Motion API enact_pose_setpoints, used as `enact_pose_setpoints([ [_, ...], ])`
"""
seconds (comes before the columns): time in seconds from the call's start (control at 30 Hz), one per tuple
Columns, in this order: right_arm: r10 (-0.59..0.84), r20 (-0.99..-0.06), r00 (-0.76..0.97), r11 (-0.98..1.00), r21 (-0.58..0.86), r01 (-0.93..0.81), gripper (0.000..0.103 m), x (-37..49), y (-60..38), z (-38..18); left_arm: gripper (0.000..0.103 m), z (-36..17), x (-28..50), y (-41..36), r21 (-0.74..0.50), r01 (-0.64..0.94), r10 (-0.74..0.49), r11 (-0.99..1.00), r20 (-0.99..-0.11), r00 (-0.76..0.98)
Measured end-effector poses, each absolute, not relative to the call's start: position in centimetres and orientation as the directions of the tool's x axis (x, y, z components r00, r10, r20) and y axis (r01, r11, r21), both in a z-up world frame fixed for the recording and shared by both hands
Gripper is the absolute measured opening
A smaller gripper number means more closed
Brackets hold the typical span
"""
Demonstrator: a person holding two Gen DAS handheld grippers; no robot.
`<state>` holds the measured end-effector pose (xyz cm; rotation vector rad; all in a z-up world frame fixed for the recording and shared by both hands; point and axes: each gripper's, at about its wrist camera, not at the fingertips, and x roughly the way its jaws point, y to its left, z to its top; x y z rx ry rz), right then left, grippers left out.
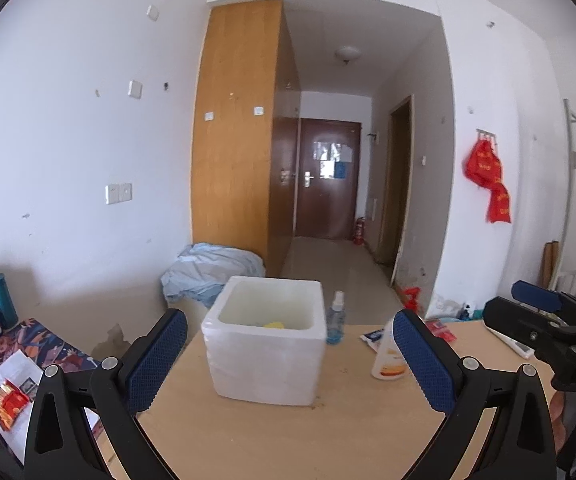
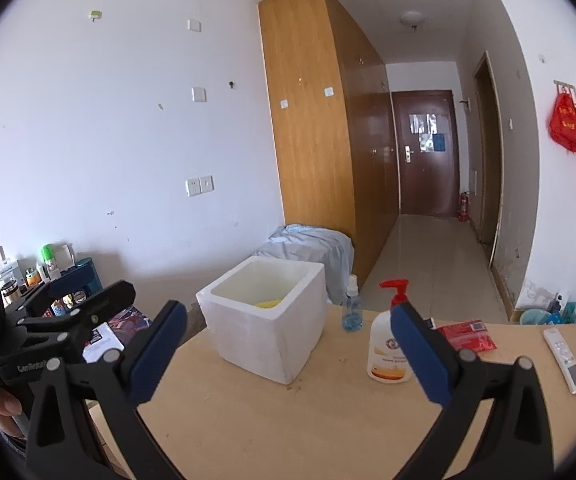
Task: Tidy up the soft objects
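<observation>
White walls (image 1: 68,140) fill most of both views, with a tall wood wardrobe (image 1: 236,128) upper centre and a dark brown door (image 1: 325,176) at the far end of the hallway behind it. Light wood table (image 1: 288,432) takes the lower half of each frame. White foam box (image 1: 266,340) sits centre frame on the table, open top, upright; something yellow (image 1: 274,324) lies on its floor, mostly hidden by the near wall, can't tell what it is. Crumpled pale blue cloth (image 1: 212,270) is on the floor behind the box, against the wardrobe foot. Left gripper (image 1: 288,364): blue pads wide apart, nothing between them, framing the box from the near side without touching it. Right gripper (image 2: 288,354): jaws also spread fully, empty; its left pad sits in front of the box's near corner, its right pad overlaps the soap bottle (image 2: 387,344) in the picture, contact unclear. Soap bottle has a red pump and stands right of the box. Small blue spray bottle (image 2: 352,308) stands just behind, between box and soap. Red packet (image 2: 467,336) lies flat right of the soap. White remote (image 2: 565,360) lies at the right table edge.
</observation>
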<state>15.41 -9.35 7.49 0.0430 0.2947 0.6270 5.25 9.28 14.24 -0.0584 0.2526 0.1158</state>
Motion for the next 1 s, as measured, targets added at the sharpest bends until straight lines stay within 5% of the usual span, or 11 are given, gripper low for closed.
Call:
enact_pose_setpoints([
  [0.47,0.556,-0.153,0.817,0.83,0.141,-0.539,0.103,9.2,-12.5,4.0,0.103,10.2,-0.6,7.7,-0.084,-0.115,0.099,0.99,-0.179,0.979],
  [1.0,0.509,-0.151,0.847,0.858,0.166,-0.486,0.103,5.5,-13.9,-1.2,0.103,5.0,-4.3,4.7,-0.034,-0.048,0.043,0.998,-0.141,0.989],
])
